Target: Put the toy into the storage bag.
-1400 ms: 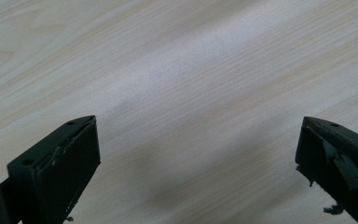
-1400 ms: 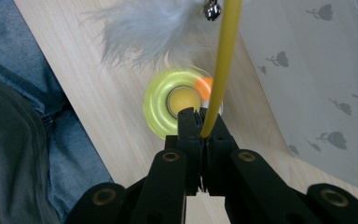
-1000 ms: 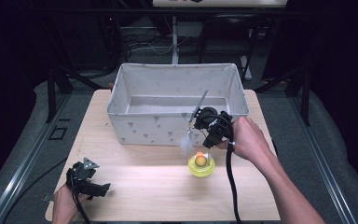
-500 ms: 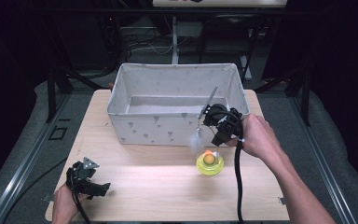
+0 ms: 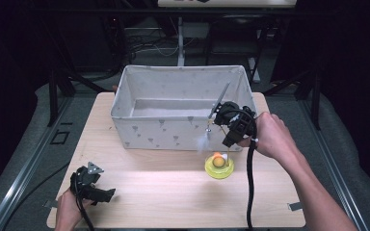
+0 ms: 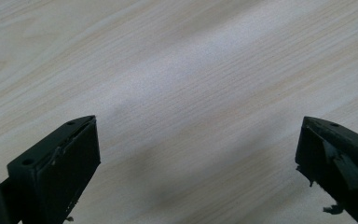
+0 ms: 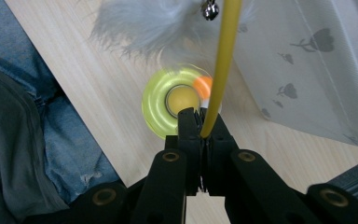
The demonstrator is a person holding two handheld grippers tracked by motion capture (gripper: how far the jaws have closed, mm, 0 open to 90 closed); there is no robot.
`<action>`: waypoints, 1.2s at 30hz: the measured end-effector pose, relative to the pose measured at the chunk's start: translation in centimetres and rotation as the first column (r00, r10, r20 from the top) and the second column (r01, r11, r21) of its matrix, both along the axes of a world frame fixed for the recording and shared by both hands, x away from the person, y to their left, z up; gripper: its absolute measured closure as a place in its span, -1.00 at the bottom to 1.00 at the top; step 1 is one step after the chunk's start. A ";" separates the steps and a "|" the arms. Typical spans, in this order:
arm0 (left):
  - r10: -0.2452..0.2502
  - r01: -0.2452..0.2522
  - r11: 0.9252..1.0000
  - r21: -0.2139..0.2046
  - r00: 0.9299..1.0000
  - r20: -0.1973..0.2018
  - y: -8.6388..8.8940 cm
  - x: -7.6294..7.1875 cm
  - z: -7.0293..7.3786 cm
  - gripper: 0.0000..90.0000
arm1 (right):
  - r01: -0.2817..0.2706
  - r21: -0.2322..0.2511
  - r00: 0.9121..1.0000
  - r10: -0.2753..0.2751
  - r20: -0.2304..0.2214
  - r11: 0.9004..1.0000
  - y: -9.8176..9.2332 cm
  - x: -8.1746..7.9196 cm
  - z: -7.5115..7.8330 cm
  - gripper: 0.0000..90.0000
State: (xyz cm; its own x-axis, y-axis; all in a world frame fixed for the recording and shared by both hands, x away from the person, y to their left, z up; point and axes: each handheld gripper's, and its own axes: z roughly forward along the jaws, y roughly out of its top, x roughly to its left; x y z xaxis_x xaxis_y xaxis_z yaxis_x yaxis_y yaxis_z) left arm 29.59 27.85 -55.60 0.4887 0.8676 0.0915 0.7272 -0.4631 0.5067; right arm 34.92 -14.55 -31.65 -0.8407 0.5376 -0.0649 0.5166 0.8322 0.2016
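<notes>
In the right gripper view, a thin yellow wand [image 7: 221, 65] is seen pinched between the shut jaws of the right gripper [image 7: 200, 128], the clamp lying at the very tips. The wand runs up to the top of the frame, where a tuft of grey-white feathers [image 7: 149, 23] and a small bell [image 7: 209, 9] hang from it. Below the jaws, at the centre of the frame, a yellow-green ring base [image 7: 161, 109] with an orange ball [image 7: 203, 86] is seen on the wooden surface [image 7: 98, 93]. In the high view this toy sits right of centre, just in front of the white fabric bin [image 5: 173, 132], with the right gripper beside the bin's front right corner. The left gripper [image 6: 196, 149] is held with its jaws wide apart and nothing between them, above bare wood at the lower left of the high view. Several risks can be judged from this. Because so little of the slender wand is caught, it could slide or twist out of the jaws if it is pulled sideways. It cannot be told whether the wand is fixed to the base; if it is, the light base could be dragged or tipped, and the ball could be shaken loose. The feathers could also be snagged on the bin's wall nearby.
</notes>
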 end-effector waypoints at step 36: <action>0.011 -0.011 1.000 -0.006 1.000 -0.008 0.2 0.1 0.0 -1.00 | 0.033 0.029 0.999 -0.033 0.021 0.999 -1.3 0.7 4.9 0.96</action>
